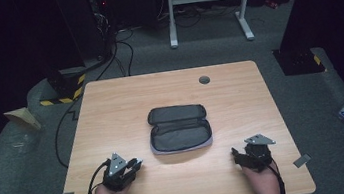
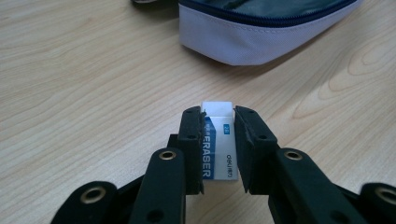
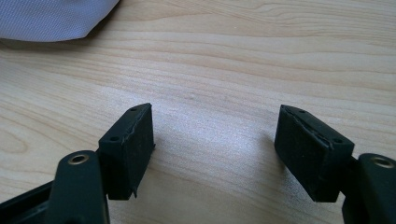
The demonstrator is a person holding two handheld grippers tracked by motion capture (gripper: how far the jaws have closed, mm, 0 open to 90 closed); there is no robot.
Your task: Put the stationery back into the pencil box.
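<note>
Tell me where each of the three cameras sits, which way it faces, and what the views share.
High view: above the person's side, looking forward and down on the light wooden table; the open grey fabric pencil case, both hands, the left gripper and the right gripper show.
Left gripper view: rides the left gripper, looking along its black jaws, shut on a white eraser with a blue sleeve; case ahead.
Right gripper view: rides the right gripper, jaws wide apart above bare wood.
Shared: all three show the table and the case.

Bare table (image 1: pixel 180 176) lies between the left gripper (image 1: pixel 136 164) and right gripper (image 1: pixel 234 154); the open pencil case (image 1: pixel 179 127) just beyond is the sole obstacle at centre.
</note>
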